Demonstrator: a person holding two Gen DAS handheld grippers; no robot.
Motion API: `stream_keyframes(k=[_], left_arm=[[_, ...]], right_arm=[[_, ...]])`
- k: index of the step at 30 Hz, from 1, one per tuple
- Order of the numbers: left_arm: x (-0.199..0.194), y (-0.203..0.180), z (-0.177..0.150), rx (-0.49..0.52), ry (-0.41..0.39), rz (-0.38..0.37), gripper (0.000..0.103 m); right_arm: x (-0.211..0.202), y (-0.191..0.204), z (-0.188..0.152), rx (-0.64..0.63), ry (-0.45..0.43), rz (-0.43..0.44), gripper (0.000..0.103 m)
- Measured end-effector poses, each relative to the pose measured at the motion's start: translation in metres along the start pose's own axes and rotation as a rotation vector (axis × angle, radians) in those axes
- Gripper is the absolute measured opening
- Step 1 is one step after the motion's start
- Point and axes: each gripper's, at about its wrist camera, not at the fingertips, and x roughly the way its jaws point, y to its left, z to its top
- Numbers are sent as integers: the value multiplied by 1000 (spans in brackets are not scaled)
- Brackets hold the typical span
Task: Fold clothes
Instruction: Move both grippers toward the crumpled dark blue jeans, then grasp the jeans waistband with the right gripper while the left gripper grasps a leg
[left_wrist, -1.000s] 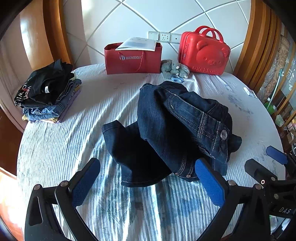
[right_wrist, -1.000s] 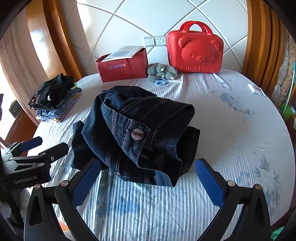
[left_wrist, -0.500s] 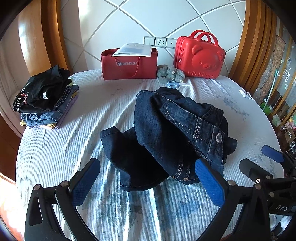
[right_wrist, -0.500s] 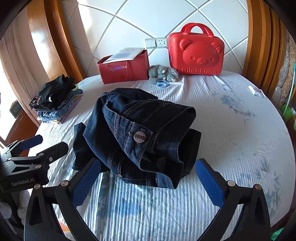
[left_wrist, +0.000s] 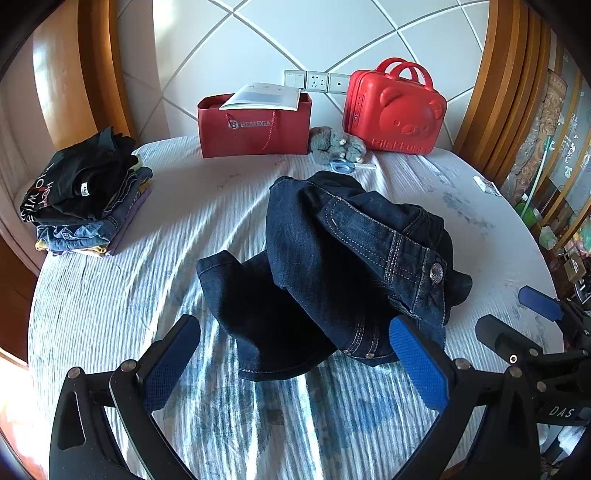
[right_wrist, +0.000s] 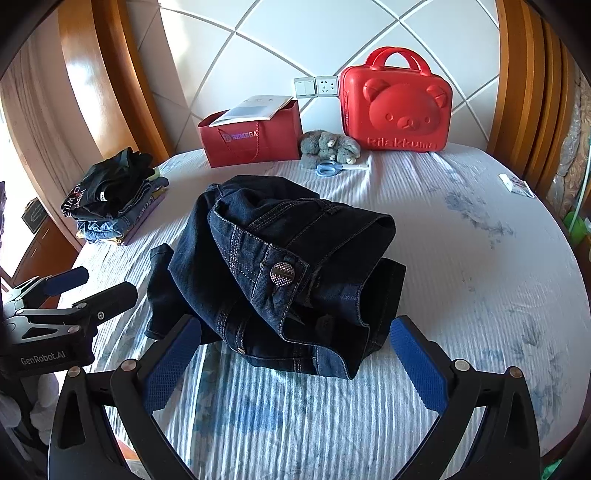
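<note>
Dark denim jeans (left_wrist: 343, 266) crumpled mid-bed (left_wrist: 110, 295), just ahead of our left tool (left_wrist: 295, 354) and right tool (right_wrist: 295, 354), both spread wide, gripping nothing, folded clothes stack (left_wrist: 85, 195) well apart at far left

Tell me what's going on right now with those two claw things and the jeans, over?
Left gripper open, empty. Right gripper open, empty. Dark jeans crumpled mid-bed, unfolded, untouched. Scissors beyond them, clear of the work.
</note>
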Motion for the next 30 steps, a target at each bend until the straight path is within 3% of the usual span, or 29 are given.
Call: stream_keyframes(k=[13,16,17,18,19,24,28,30], left_arm=[[15,16,5,13,-17,12,100],[23,22,7,31,-29,3,93],[26,23,7,36,-24,-1,84],[30,25,7,40,-20,-4,67],[37,27,6,41,0,-15,63],[70,39,-1,50,84,-12,63],[93,46,-13,89,133,2,63],[107,47,-18,108,173,3,63]], right_arm=[[15,-17,0,49,28,-8,103],[24,-24,1,70,40,-14,103],[27,-26,2,76,44,-16,103],[30,-27,2,80,51,-13,102],[33,-28,2,84,57,-10,101],[51,-27,0,95,94,23,88],[67,-13,-7,68,118,59,87],[78,-6,-8,53,128,72,82]])
